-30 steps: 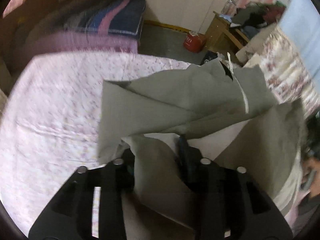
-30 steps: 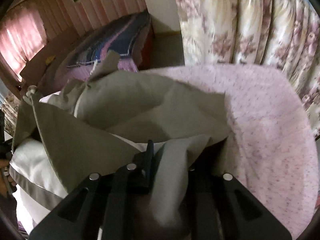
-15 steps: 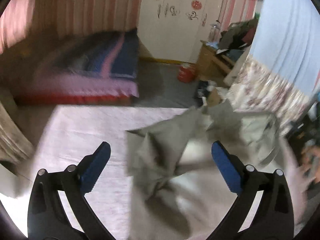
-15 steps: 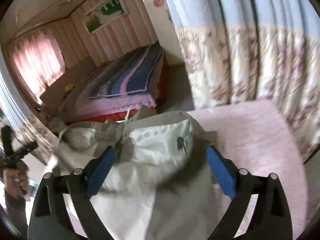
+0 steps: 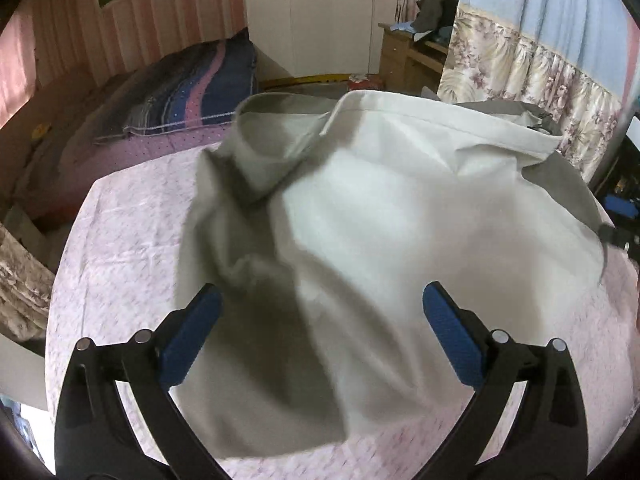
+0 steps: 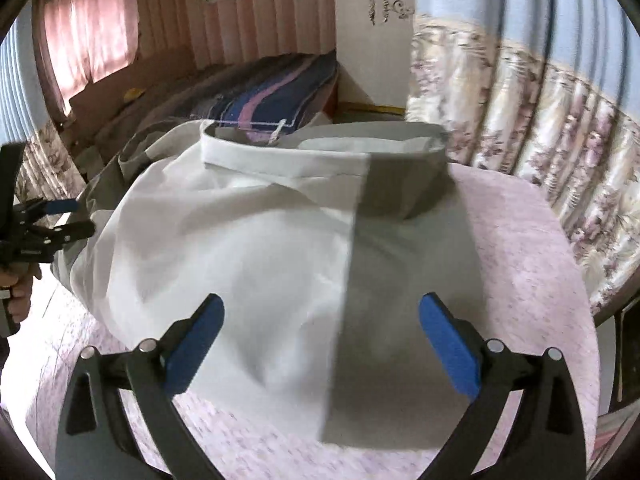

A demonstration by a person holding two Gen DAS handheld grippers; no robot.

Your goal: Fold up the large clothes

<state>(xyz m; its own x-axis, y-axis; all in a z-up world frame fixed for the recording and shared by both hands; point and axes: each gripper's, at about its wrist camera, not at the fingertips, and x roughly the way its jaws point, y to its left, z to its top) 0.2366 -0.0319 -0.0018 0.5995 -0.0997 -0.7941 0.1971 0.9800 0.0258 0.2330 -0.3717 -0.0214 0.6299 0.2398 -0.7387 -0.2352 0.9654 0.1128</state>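
A large grey and white garment point(image 5: 380, 220) lies in a loose, puffed heap on the pink floral sheet point(image 5: 120, 248). It also fills the middle of the right wrist view point(image 6: 260, 248), white on the left, grey on the right, with a banded hem at the far side. My left gripper point(image 5: 320, 300) is open and empty, held just above the near part of the garment. My right gripper point(image 6: 320, 308) is open and empty over the garment's near edge. The left gripper also shows at the left edge of the right wrist view point(image 6: 52, 220).
A second bed with a striped blue and pink blanket point(image 5: 192, 88) stands beyond. Floral curtains point(image 6: 520, 128) hang along the right side. A white wardrobe point(image 5: 332, 12) and a wooden desk point(image 5: 404, 56) with clutter stand at the back.
Both grippers were shut on the garment a second ago. They have opened, let it go and pulled back. The garment has dropped onto the sheet with its white side up.
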